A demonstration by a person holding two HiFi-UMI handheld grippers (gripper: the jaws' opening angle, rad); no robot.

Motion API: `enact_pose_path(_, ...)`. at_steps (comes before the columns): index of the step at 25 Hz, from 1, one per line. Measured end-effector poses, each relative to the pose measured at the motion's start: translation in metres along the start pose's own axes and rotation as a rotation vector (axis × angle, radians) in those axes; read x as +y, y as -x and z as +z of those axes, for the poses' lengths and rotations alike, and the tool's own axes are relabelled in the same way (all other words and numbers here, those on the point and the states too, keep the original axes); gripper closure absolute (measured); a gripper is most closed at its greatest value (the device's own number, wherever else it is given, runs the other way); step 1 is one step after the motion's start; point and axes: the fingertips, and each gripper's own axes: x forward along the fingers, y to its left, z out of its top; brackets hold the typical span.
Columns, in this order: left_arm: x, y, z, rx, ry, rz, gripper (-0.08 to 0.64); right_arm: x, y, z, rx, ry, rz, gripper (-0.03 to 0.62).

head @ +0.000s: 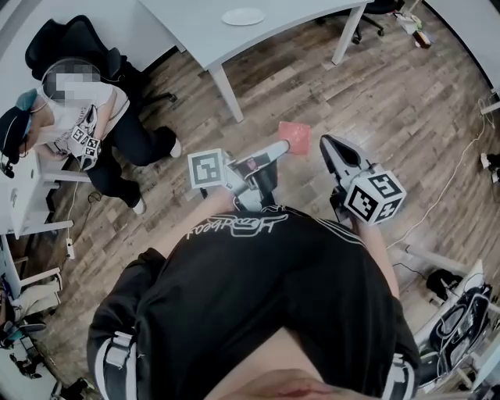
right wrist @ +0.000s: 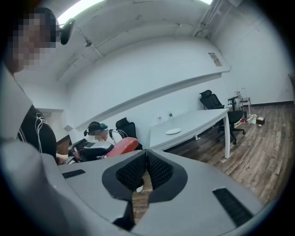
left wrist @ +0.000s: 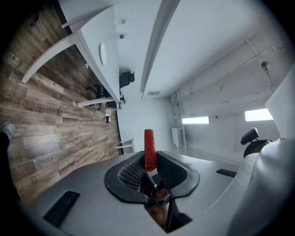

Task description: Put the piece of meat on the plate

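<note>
The piece of meat (head: 294, 137), a flat red slab, is clamped in my left gripper (head: 283, 146) above the wooden floor. In the left gripper view the meat (left wrist: 149, 148) stands edge-on between the black pads of the left gripper (left wrist: 150, 161). My right gripper (head: 323, 142) is beside it on the right, jaws together and empty; in its own view the right gripper (right wrist: 147, 159) has its pads touching. The white plate (head: 243, 16) lies on the white table (head: 195, 31) ahead. The plate (right wrist: 173, 131) and the meat (right wrist: 122, 146) also show in the right gripper view.
A person sits on an office chair (head: 74, 47) at the left by a desk (head: 23, 195). The table's legs (head: 226, 90) stand between me and the plate. Another office chair (head: 371, 16) is behind the table. Cables (head: 445, 187) trail on the floor at right.
</note>
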Motion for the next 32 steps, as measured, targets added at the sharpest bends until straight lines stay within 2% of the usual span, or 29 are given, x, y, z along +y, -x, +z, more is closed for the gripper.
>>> enact_pose_path(12, 0.020, -0.021, 0.118, 0.000, 0.032, 0.007, 0.477, -0.039, -0.100, 0.046, 0.021, -0.025, -0.013, 0.583)
enact_pose_path(22, 0.046, -0.046, 0.224, -0.008, 0.046, -0.005, 0.477, -0.088, -0.188, 0.086, 0.042, -0.035, -0.046, 0.581)
enact_pose_path(32, 0.063, -0.054, 0.299, -0.009, 0.031, -0.006, 0.477, -0.114, -0.254, 0.112, 0.024, -0.036, -0.051, 0.583)
